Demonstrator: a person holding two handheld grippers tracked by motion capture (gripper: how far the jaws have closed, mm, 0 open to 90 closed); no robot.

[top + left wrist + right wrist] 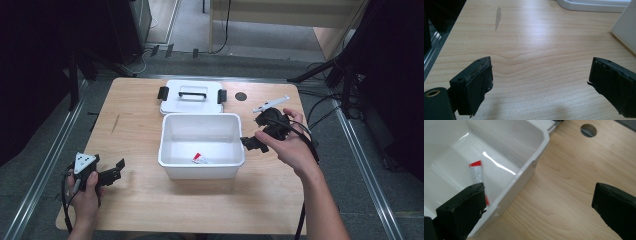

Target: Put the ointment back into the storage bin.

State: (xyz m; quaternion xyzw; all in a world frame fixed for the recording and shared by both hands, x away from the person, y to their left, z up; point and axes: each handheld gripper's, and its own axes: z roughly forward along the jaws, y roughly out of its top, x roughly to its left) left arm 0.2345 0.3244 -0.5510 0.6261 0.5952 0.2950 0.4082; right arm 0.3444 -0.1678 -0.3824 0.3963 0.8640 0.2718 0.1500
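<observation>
A white plastic bin (pixel 202 167) stands in the middle of the wooden table, and a small red-and-white tube (pixel 201 159) lies on its floor near the front. The right gripper view looks down on that tube (pixel 476 175) inside the bin (pixel 534 157). My right gripper (pixel 248 143) hangs at the bin's right rim, open, with nothing between its jaws. My left gripper (pixel 116 173) rests open near the table's front left, pointing toward the bin, with bare wood between its jaws (pixel 539 82).
The bin's white lid (pixel 192 95) with a handle and black latches lies flat behind the bin. A white pen-like tool (pixel 270 104) lies at the back right, near a round cable hole (pixel 241 96). Tripod legs stand beyond the table's right edge.
</observation>
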